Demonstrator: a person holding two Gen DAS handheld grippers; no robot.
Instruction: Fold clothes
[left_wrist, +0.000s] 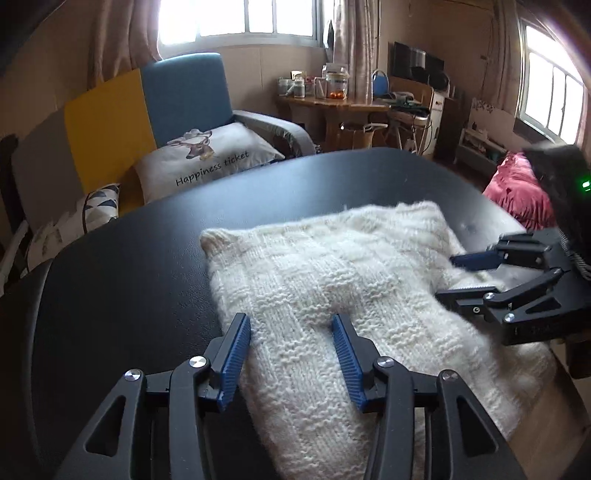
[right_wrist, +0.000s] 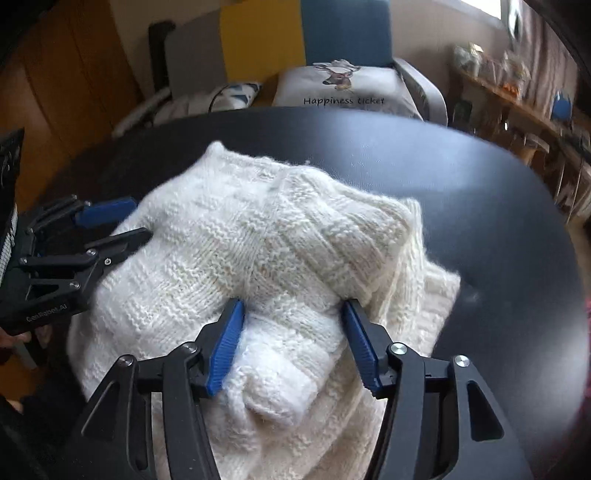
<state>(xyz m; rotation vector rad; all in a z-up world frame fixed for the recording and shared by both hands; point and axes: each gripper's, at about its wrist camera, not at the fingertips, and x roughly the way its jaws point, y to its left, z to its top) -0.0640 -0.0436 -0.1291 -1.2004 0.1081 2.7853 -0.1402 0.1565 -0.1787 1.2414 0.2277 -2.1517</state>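
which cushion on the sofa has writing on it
The grey-white cushion against the blue sofa back: it reads "Happiness ticket" under a deer picture. The other cushion, further left, has only dark triangles.

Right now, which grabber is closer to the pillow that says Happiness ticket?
Left, probably. The left gripper is open over the white knit sweater's sofa-side edge, facing the pillow. The right gripper is open across the sweater's other side.
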